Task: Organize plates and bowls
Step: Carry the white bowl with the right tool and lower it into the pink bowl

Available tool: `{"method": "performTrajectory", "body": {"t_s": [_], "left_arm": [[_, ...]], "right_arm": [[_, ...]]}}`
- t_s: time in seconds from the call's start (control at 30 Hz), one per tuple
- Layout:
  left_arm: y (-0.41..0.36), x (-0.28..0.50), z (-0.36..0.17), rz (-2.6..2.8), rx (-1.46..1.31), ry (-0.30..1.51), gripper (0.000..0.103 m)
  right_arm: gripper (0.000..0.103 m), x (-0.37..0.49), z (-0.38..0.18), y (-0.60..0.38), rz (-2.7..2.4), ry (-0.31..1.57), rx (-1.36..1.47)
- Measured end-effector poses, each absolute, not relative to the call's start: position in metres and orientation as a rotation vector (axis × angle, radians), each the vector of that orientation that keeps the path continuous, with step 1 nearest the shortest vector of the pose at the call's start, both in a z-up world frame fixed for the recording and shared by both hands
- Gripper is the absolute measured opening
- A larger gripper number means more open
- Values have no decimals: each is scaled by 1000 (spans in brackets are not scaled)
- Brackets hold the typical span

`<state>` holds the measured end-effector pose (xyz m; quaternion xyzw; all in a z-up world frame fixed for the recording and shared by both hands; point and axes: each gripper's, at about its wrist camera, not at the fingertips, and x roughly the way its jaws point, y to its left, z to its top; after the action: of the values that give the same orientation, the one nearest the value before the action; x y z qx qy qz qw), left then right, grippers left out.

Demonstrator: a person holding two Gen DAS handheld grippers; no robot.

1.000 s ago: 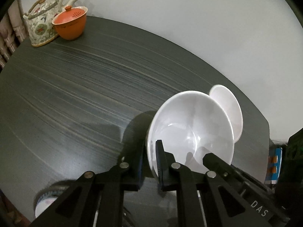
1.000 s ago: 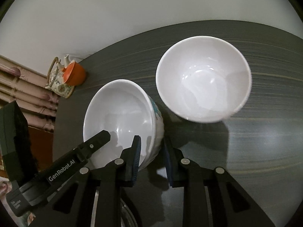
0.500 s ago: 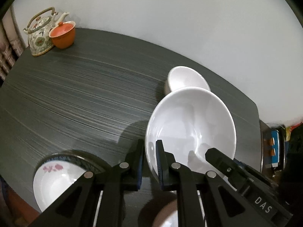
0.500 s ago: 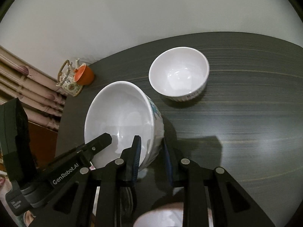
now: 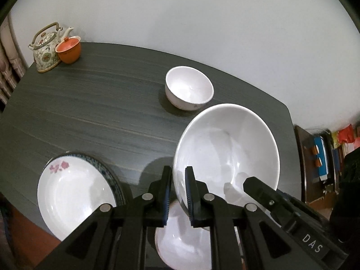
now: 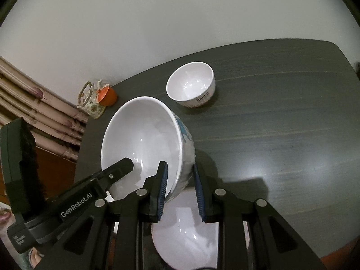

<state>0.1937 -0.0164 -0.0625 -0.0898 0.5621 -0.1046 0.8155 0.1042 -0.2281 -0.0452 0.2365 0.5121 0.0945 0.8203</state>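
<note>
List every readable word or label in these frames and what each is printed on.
"DAS": on the black right gripper body seen by the left wrist camera.
"GenRobot.AI": on the black left gripper body; smaller print below it is unreadable.
Dark lettering on the small white bowl: too blurred to read.

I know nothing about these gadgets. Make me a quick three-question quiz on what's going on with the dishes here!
1. True or false: both grippers grip the large white bowl by its rim.
2. What stands beside the teapot in the table's far corner? A) a glass B) an orange cup C) a spoon
3. Fill in: the flowered plate lies on the ____.

Key: 1 true: left gripper and right gripper each pinch the rim. 2 B, the orange cup. 3 table.
</note>
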Motion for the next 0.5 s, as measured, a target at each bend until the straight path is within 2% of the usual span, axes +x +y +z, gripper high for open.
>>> {"method": "performTrajectory", "body": {"t_s": [0.5], "left_arm": [[-32, 142, -68, -251, -185, 1268, 12]], "right_arm": [[23, 49, -62, -240, 183, 1128, 538]]}}
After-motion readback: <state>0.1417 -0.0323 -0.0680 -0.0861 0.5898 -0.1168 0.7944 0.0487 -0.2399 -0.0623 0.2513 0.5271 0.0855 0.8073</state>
